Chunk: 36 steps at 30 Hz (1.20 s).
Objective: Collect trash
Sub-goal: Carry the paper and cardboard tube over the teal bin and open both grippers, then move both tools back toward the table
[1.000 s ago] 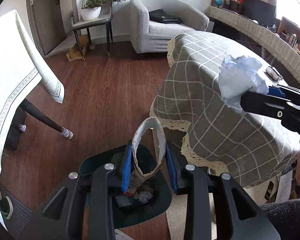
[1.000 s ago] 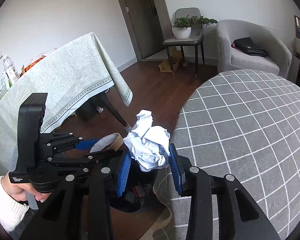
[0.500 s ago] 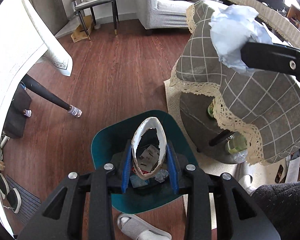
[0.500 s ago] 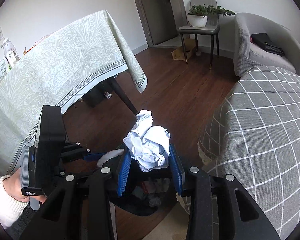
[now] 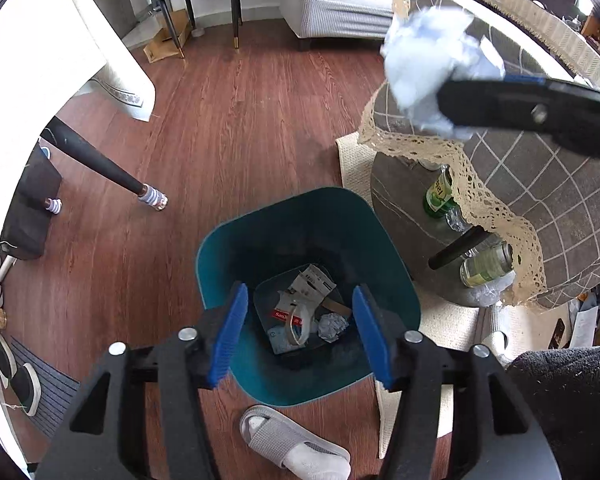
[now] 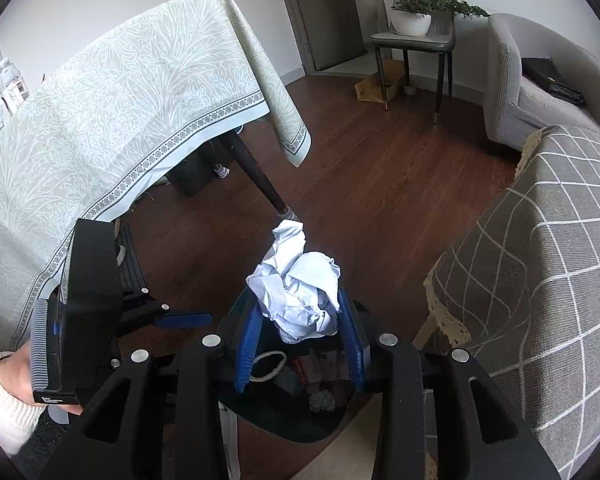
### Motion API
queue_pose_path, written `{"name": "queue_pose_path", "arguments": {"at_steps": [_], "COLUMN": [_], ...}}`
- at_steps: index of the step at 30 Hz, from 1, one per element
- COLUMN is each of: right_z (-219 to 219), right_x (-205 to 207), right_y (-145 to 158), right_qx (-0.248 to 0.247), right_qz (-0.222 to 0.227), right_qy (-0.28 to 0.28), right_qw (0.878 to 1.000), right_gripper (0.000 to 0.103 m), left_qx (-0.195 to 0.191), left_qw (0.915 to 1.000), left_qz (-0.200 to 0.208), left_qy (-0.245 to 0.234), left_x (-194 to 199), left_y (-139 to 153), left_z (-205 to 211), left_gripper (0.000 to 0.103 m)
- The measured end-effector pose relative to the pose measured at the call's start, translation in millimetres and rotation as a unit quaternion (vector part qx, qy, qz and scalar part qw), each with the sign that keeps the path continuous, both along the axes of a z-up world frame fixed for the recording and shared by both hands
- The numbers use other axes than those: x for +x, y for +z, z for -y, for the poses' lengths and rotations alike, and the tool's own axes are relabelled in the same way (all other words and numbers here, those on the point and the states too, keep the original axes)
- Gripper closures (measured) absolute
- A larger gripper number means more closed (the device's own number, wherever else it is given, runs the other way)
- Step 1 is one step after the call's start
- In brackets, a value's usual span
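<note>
My left gripper (image 5: 298, 334) hangs right over the teal bin (image 5: 228, 240). Its jaws have just been opening, and nothing is between them now. Down inside the bin lies the paper ring (image 5: 298, 324), on top of other scraps, with a small gray paper wad (image 5: 332, 326) beside it. My right gripper (image 6: 300, 332) is squeezed tight on a big ball of crumpled white paper (image 6: 296, 292), and it holds the ball above the bin too. Just beside the bin, on the near side, a gray slipper (image 5: 296, 446) lies on the wood floor. Past the bin stands the round table with the gray checked cloth (image 5: 560, 216).
</note>
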State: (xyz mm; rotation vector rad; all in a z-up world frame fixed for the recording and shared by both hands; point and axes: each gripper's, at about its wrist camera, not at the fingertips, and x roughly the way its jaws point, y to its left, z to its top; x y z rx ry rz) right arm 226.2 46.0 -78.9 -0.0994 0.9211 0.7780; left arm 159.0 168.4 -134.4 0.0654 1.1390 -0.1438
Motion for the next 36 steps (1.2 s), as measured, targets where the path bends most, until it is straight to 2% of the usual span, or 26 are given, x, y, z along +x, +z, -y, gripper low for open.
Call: {"name": "queue_pose_path", "arguments": {"at_steps": [4, 7, 21, 24, 26, 30, 33, 36], "right_z": [-12, -21, -53, -57, -59, -62, -62, -58], "right_x": [0, -1, 0, -4, -6, -12, -13, -15], "right_y": [-9, -17, -67, -79, -86, -93, -94, -92], "right_qx": [-0.012, -0.022, -0.09, -0.107, -0.119, -0.132, -0.138, -0.142], "right_qz": [-0.01, -0.015, -0.06, -0.07, -0.076, -0.086, -0.085, -0.085], "right_qy": [0.009, 0.017, 0.045, 0.055, 0.063, 0.079, 0.08, 0.082], "right_qw": [1.0, 1.0, 0.993, 0.99, 0.988, 0.984, 0.983, 0.983], "right_gripper": [0.065, 0.065, 0.065, 0.065, 0.065, 0.063, 0.049, 0.046], "left_qx": [-0.006, -0.012, -0.048, -0.051, -0.055, -0.06, -0.064, -0.064], "left_qw": [0.9998, 0.9989, 0.9881, 0.9851, 0.9837, 0.9826, 0.9814, 0.9805], "left_qz": [0.018, 0.04, 0.126, 0.143, 0.148, 0.157, 0.167, 0.175], "left_qy": [0.011, 0.023, 0.073, 0.082, 0.086, 0.078, 0.071, 0.063], "left_x": [-5, -6, -11, -12, -12, -11, -11, -12], "left_y": [9, 19, 72, 80, 84, 92, 98, 103], "left_z": [-11, -19, -53, -57, -59, -56, -50, -43], "left_gripper": [0.037, 0.027, 0.027, 0.029, 0.036, 0.042, 0.045, 0.046]}}
